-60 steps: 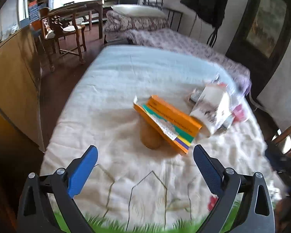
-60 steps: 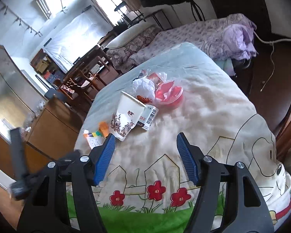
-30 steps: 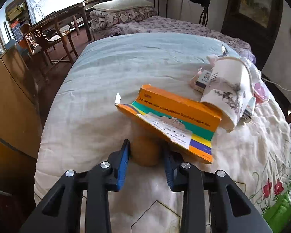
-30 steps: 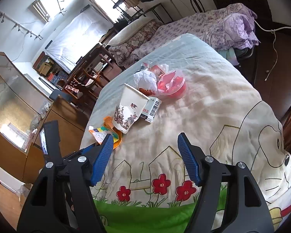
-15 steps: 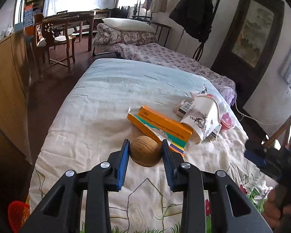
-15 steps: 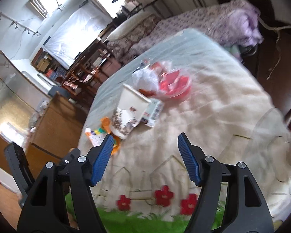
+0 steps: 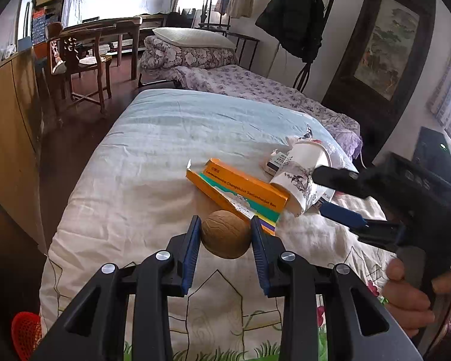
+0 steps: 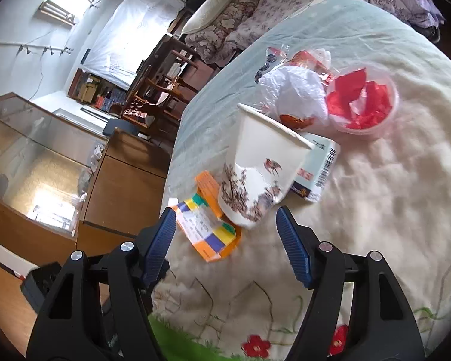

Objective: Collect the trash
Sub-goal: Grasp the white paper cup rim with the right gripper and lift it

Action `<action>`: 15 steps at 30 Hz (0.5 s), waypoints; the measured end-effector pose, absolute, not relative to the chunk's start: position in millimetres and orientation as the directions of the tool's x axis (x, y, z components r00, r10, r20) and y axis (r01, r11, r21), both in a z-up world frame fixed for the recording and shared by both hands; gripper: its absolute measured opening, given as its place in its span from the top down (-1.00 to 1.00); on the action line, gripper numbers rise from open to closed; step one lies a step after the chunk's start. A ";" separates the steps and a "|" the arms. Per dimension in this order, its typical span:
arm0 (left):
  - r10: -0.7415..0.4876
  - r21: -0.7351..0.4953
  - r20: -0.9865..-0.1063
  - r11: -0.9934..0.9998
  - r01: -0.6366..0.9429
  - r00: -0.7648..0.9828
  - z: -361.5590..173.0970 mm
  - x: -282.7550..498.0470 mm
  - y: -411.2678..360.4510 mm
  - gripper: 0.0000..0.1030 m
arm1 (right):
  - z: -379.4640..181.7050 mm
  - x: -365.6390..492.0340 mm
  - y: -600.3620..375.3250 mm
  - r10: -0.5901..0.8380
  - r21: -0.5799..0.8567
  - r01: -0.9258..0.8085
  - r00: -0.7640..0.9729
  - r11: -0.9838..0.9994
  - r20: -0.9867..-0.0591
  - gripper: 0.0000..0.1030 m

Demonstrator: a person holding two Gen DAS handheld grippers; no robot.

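Observation:
My left gripper [image 7: 225, 234] is shut on a brown walnut-like ball [image 7: 225, 234], lifted just above the bed cover. Behind it lies an orange carton [image 7: 240, 188] with a tipped paper cup [image 7: 297, 180] leaning on it. The right gripper [image 7: 330, 191] reaches in from the right, close to that cup, held by a person's hand [image 7: 412, 297]. In the right wrist view the right gripper [image 8: 225, 225] stands open, its fingers on either side of the cup [image 8: 261, 168] bottom and the orange carton [image 8: 209, 219]. Past the cup lie a small barcode box [image 8: 318, 165], crumpled white plastic [image 8: 294, 96] and a clear tub of red paper [image 8: 363, 102].
The trash sits on a bed with a cream printed cover [image 7: 135, 198]. A red mesh basket [image 7: 25, 331] shows at the lower left by the bed. A wooden cabinet [image 7: 9, 120] stands left, chairs and a desk behind, a second bed [image 7: 255, 87] beyond.
The left gripper pulled back and up with the brown ball in its jaws, away from under the carton. The right gripper moved in toward the cup and carton.

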State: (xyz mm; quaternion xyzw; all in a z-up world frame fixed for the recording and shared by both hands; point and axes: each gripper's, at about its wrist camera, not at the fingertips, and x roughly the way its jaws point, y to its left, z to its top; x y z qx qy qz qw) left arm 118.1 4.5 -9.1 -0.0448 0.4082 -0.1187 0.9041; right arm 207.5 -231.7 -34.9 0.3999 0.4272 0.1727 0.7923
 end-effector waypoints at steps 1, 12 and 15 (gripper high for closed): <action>-0.251 -0.177 -0.727 0.968 0.179 0.639 -9.2 118.0 4.3 0.36 | -37.2 212.8 -227.9 0.616 0.785 0.082 0.572 0.614 -0.542 -0.33; -0.257 -0.186 -0.731 0.966 0.177 0.633 -10.1 118.3 4.7 0.36 | -61.6 238.9 -222.7 0.567 0.796 0.203 0.604 0.570 -0.560 -0.31; -0.254 -0.183 -0.731 0.967 0.177 0.633 -10.4 118.0 5.6 0.36 | -55.9 234.9 -220.3 0.547 0.782 0.176 0.623 0.599 -0.559 0.10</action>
